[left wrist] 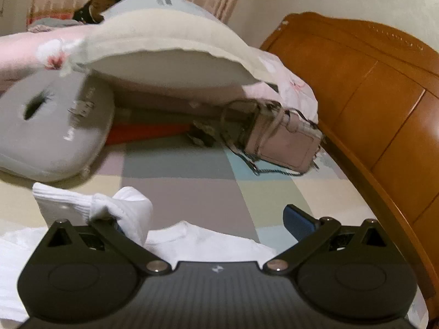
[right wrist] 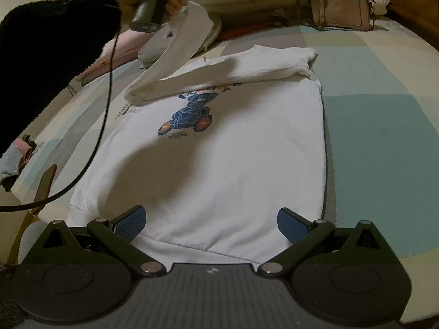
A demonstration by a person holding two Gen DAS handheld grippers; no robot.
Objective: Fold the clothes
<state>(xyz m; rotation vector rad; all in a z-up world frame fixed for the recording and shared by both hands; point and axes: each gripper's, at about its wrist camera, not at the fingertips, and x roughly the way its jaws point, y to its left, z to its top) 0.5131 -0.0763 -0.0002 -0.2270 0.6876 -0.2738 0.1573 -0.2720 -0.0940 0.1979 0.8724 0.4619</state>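
Note:
A white sweatshirt (right wrist: 219,170) with a blue bear print (right wrist: 189,115) lies flat on the checked bed sheet (right wrist: 384,115). One sleeve (right wrist: 260,65) is folded across its chest. The other sleeve (right wrist: 178,46) rises up to the left gripper's handle (right wrist: 149,8), which a hand in a black fuzzy sleeve (right wrist: 55,41) holds. In the left wrist view my left gripper (left wrist: 208,224) stands wide open, with the ribbed white cuff (left wrist: 120,208) draped over its left finger. My right gripper (right wrist: 212,223) is open just above the sweatshirt's hem, nothing between its blue pads (right wrist: 290,224).
A pink handbag (left wrist: 279,142) with a chain lies near the wooden headboard (left wrist: 370,87). A grey pillow (left wrist: 49,137) and stacked pillows (left wrist: 164,44) fill the bed's head. A person (left wrist: 101,2) sits beyond them. A black cable (right wrist: 107,109) hangs over the bed's left side.

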